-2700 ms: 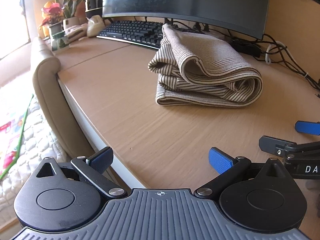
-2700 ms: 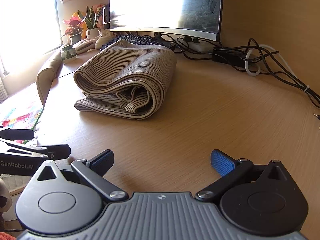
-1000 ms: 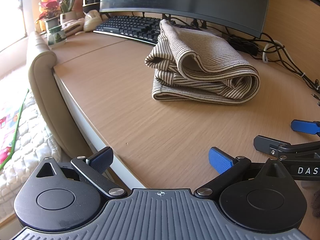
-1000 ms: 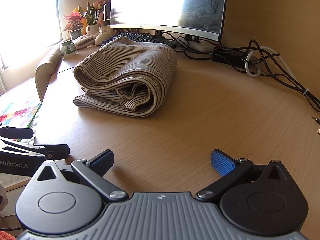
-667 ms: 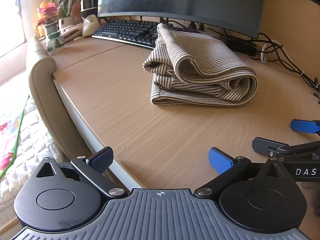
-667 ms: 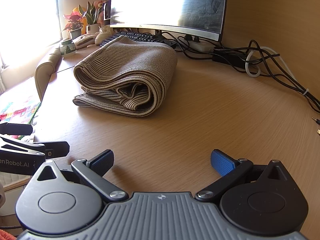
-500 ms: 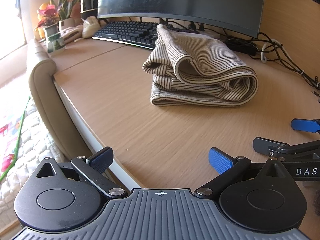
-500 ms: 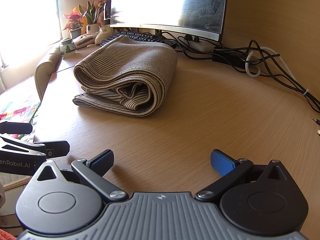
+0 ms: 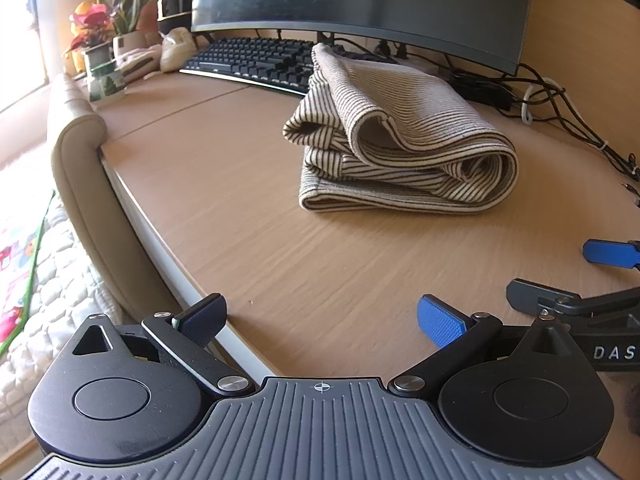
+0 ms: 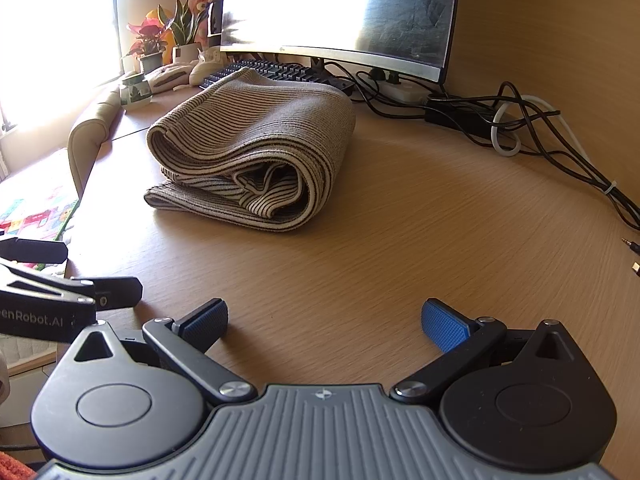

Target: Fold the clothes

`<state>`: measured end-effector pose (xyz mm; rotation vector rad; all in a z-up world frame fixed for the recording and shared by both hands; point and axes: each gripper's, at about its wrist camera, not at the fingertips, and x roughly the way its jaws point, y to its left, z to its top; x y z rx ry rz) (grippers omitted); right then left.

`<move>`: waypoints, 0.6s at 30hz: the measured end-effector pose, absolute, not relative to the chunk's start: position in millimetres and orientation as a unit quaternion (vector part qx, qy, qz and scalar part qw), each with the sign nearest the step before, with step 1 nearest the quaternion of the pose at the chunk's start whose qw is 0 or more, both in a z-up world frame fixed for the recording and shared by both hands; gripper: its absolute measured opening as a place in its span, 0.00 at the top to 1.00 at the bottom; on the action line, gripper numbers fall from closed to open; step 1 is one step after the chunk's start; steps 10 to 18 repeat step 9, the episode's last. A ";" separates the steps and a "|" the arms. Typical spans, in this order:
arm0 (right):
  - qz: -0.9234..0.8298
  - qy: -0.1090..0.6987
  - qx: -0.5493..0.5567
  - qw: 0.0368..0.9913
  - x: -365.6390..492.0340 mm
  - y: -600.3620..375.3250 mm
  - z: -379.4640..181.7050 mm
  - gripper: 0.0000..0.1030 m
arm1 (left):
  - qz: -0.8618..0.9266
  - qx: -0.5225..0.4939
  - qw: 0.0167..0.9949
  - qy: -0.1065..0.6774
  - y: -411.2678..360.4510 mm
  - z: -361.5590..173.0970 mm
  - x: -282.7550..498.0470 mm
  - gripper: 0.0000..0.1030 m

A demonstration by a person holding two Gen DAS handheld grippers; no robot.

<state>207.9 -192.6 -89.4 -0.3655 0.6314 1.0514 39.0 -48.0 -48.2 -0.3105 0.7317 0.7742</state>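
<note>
A beige striped garment point(image 9: 404, 140) lies folded in a thick bundle on the wooden desk point(image 9: 248, 216), in front of the keyboard; it also shows in the right wrist view point(image 10: 256, 156). My left gripper point(image 9: 320, 316) is open and empty, low over the desk's front edge, well short of the garment. My right gripper point(image 10: 324, 320) is open and empty over the desk, also short of the garment. Each gripper shows at the edge of the other's view: the right gripper point(image 9: 592, 276) and the left gripper point(image 10: 68, 272).
A curved monitor point(image 9: 360, 4) and black keyboard point(image 9: 256, 60) stand behind the garment. Tangled cables point(image 10: 532, 128) run along the back right. Potted plants point(image 9: 96, 36) and a mug point(image 9: 106, 84) sit at the back left. A padded chair arm point(image 9: 76, 168) borders the desk's left edge.
Both grippers stay open and have only drifted slightly. The folded garment has not moved.
</note>
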 end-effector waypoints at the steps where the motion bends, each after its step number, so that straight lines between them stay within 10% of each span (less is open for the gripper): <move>1: 0.491 0.295 -0.170 0.802 208.0 -192.4 -89.5 0.00 | 0.367 -0.147 0.850 0.348 -47.3 -48.1 39.4 0.00; 18: 0.492 0.303 -0.172 0.798 213.0 -188.6 -87.2 0.00 | 0.358 -0.148 0.860 0.334 -30.2 -30.3 39.4 0.00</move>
